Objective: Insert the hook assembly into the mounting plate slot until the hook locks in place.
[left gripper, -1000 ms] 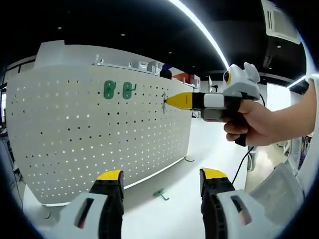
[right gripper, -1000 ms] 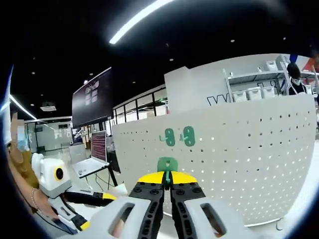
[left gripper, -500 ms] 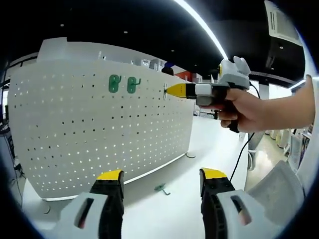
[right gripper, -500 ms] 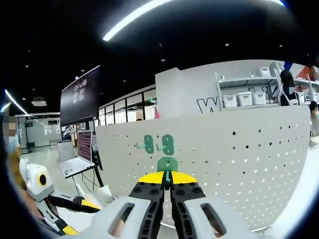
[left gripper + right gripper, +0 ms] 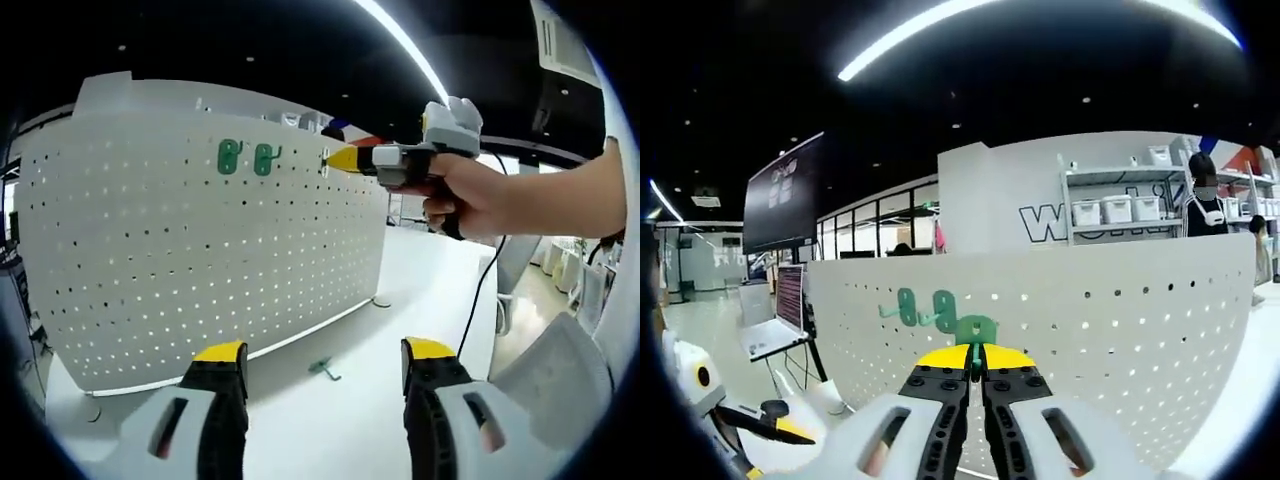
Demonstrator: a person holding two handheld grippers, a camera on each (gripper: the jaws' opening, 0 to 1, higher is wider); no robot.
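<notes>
The green hook (image 5: 976, 328) sat pinched between the right gripper (image 5: 976, 362)'s pressed-together jaws, now at the pegboard (image 5: 180, 250)'s top row, having risen over the last second to just beside two mounted hooks (image 5: 245, 158) at its nine o'clock. Insertion looked imminent, not locked. The left gripper (image 5: 322, 372) hung spread and empty; a spare hook (image 5: 322, 369) lay on the table (image 5: 420, 290).

- Pegboard (image 5: 200, 250): white, dotted all over with a regular grid of small holes.
- Two mounted hooks (image 5: 245, 157): green.
- Held hook (image 5: 976, 329): green.
- Loose hook (image 5: 322, 369) on the table: green.
- Table (image 5: 330, 420): white.
- Left gripper (image 5: 325, 365): yellow tips on black jaws.
- Right gripper (image 5: 976, 358): yellow tips, black jaws, white body.
</notes>
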